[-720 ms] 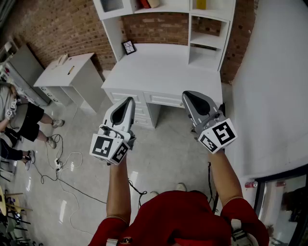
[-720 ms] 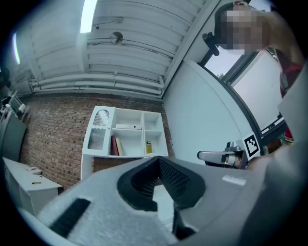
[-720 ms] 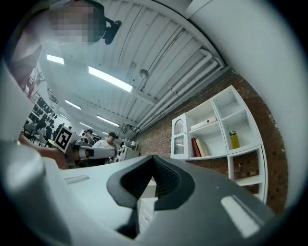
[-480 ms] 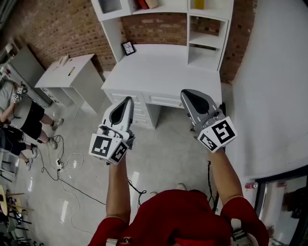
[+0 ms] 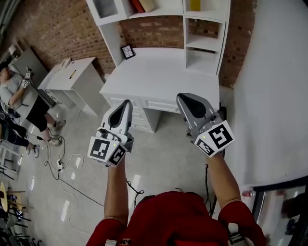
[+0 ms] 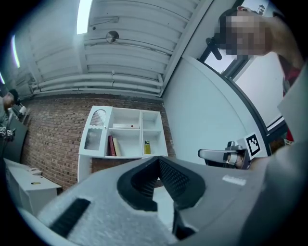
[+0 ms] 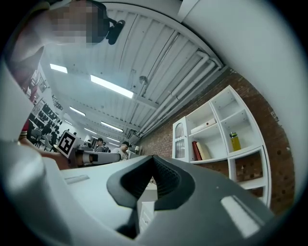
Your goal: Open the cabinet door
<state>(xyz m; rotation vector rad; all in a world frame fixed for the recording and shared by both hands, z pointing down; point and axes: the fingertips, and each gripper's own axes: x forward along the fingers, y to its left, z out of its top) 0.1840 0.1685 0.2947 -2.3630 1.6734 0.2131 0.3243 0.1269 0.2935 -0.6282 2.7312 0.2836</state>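
The desk stands at twelve o'clock, shelves on its back, cabinet door at their left end; small table at ten o'clock.

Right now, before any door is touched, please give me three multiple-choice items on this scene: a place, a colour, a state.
1. Where on the white hutch is the glass cabinet door? A) top left B) bottom right C) under the desktop
2. What colour is the bottle on the top right shelf? A) blue B) yellow C) black
3. How is the right gripper? A) wide open B) shut on a handle C) shut and empty
Answers: 1 A, it sits left of the books; 2 B, it shows yellow; 3 C, its jaws meet with nothing between.
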